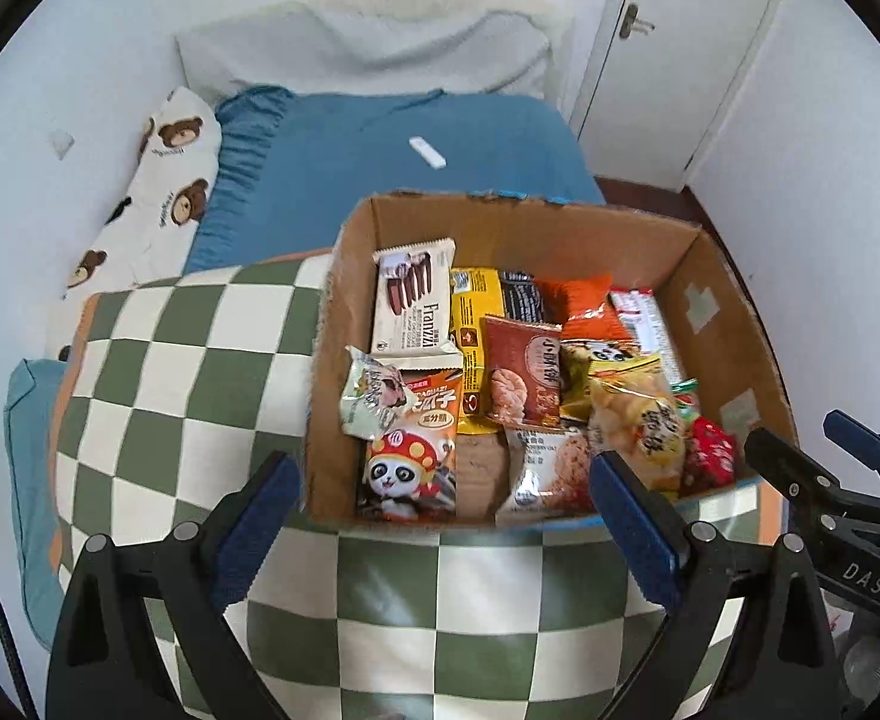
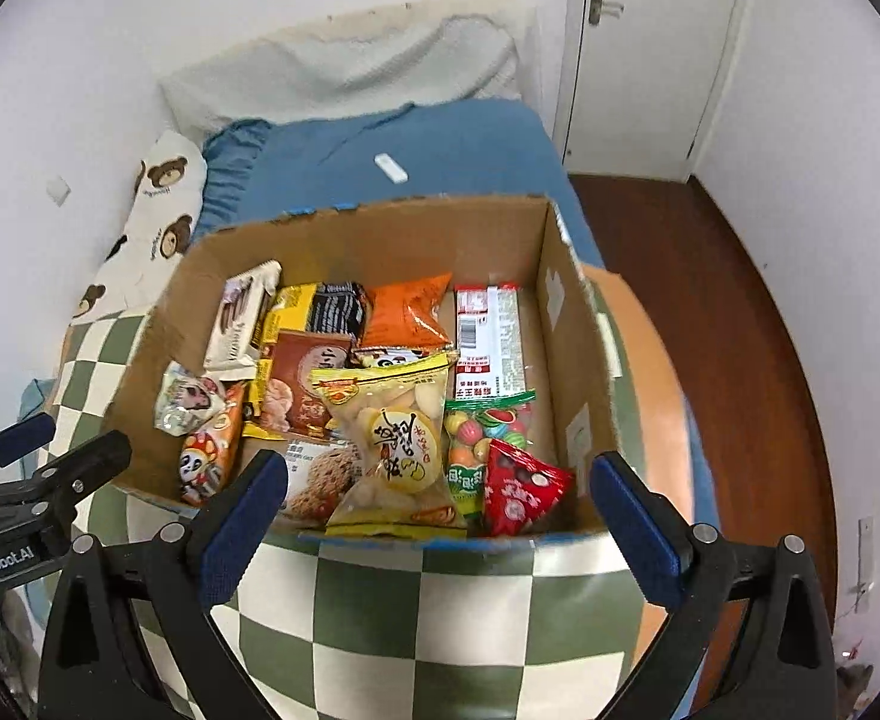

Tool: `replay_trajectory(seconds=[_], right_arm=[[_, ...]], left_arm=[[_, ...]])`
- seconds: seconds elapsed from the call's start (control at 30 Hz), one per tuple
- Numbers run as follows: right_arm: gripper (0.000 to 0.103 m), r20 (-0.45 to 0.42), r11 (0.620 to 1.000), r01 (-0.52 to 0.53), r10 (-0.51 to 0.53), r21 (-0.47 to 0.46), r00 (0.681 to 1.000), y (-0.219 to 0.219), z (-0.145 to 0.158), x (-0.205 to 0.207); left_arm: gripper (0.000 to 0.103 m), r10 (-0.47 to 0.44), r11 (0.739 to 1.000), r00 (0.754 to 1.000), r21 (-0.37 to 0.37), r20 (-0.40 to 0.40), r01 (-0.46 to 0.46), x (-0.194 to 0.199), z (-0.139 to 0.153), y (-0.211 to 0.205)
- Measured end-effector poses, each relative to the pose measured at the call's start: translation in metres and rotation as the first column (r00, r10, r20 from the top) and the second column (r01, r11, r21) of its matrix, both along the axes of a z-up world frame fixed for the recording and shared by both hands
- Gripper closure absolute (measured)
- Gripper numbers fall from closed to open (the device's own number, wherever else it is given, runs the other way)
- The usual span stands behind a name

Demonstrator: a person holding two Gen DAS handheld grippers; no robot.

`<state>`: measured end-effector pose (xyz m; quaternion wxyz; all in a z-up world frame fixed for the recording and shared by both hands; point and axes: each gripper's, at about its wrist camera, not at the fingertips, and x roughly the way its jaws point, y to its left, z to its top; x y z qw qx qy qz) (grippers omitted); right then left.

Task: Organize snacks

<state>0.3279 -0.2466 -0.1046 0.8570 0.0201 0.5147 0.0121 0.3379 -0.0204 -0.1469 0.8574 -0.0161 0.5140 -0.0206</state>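
Both tools, left [image 1: 440, 516] and right [image 2: 434, 516], were spread wide, holding and touching nothing. Each hovered at the 6 o'clock rim of the box [image 2: 380, 234] of snacks [image 2: 392, 438] on the bed [image 2: 440, 138].

Oat cookie packet [image 2: 320, 480]: lower edge hidden behind cardboard box [image 2: 380, 228] wall. Yellow packet [image 1: 469, 324]: largely covered by neighbouring snacks. Checkered cushion [image 1: 200, 360]: cut off at bottom edge.

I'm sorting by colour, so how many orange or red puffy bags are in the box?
2. An orange bag at the back middle, and a red bag at the front right corner. Others may be buried under the pile.
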Motion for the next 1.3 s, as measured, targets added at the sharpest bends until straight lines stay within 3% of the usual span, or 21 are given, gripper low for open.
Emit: replay_trajectory(seconds=[0.27, 0.83, 1.3], right_arm=[[0.0, 0.111, 1.0, -0.021, 0.021, 0.006, 0.994, 0.004, 0.047, -0.061], [0.0, 0.286, 0.998, -0.054, 0.048, 0.015, 0.957, 0.012, 0.128, -0.181], [0.0, 0.326, 0.997, -0.079, 0.072, 0.009, 0.943, 0.015, 0.151, -0.235]], left_arm=[[0.004, -0.002, 1.0, 0.993, 0.018, 0.115, 0.0, -0.065, 0.044, 0.003], [0.004, 0.001, 0.999, 0.965, 0.044, 0.262, -0.013, -0.176, 0.106, 0.0], [0.004, -0.006, 0.996, 0.946, 0.091, 0.325, -0.025, -0.231, 0.129, -0.009]])
